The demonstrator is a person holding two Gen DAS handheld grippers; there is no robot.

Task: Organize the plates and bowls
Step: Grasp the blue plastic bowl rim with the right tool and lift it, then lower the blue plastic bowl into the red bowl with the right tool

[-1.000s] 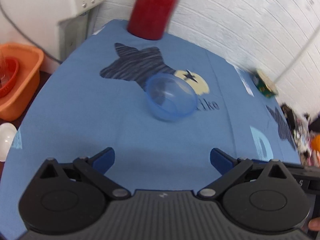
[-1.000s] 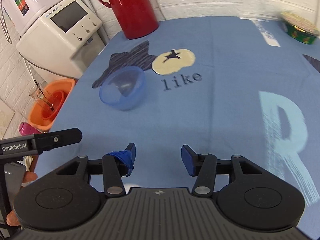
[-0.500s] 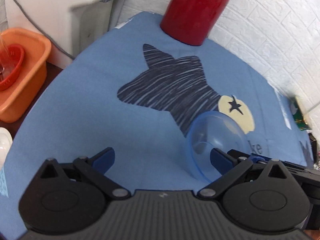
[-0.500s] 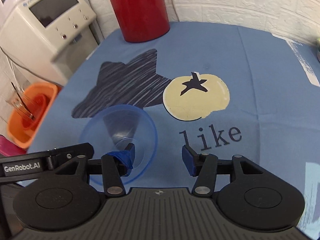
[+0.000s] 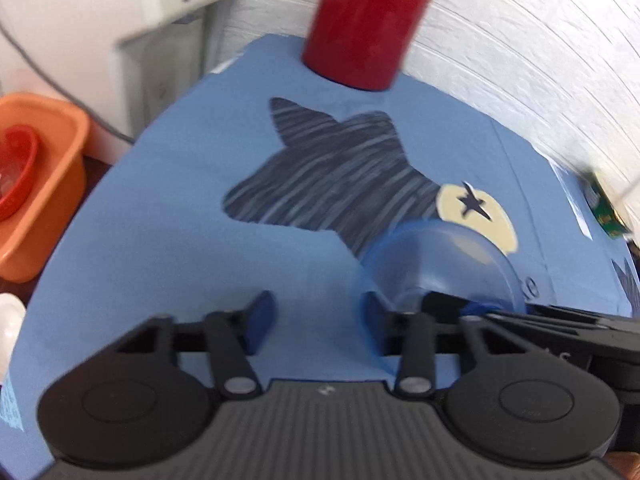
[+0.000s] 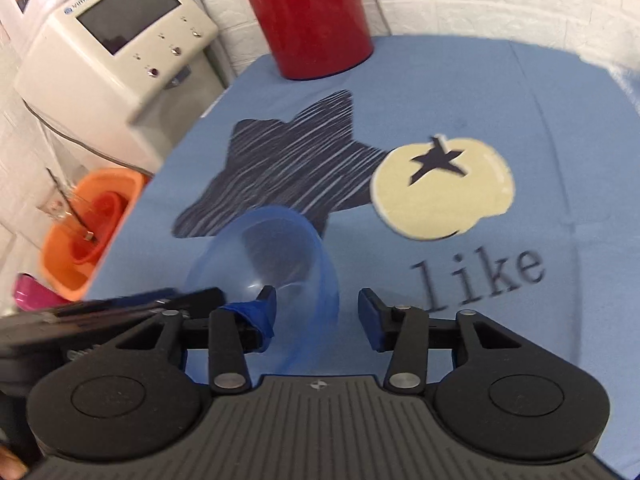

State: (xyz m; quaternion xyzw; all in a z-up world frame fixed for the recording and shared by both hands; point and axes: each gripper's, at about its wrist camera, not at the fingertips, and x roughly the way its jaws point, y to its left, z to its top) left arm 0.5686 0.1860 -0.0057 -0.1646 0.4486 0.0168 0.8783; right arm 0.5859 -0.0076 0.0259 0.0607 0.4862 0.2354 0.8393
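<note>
A translucent blue bowl (image 6: pixel 272 248) lies tilted on the blue tablecloth (image 6: pixel 520 100), its mouth turned toward the right wrist camera. My right gripper (image 6: pixel 316 312) is open and straddles the bowl's near wall, with the taped left finger inside and the right finger outside. In the left wrist view the bowl (image 5: pixel 440 256) sits at the right. My left gripper (image 5: pixel 316 320) is open with a narrowed gap. Its right finger is at the bowl's rim, and only cloth shows between its fingers. The two grippers are side by side, almost touching.
A red thermos jug (image 6: pixel 312 20) stands at the table's back edge. A white appliance (image 6: pixel 120 48) stands left of the table. An orange basin (image 5: pixel 32 184) holding a red bowl sits low beyond the left edge. A green-lidded tub (image 5: pixel 604 208) is far right.
Both grippers have come forward to the bowl. The bowl has tipped up, with the right gripper's left finger inside it. The left gripper's fingers have drawn closer together.
</note>
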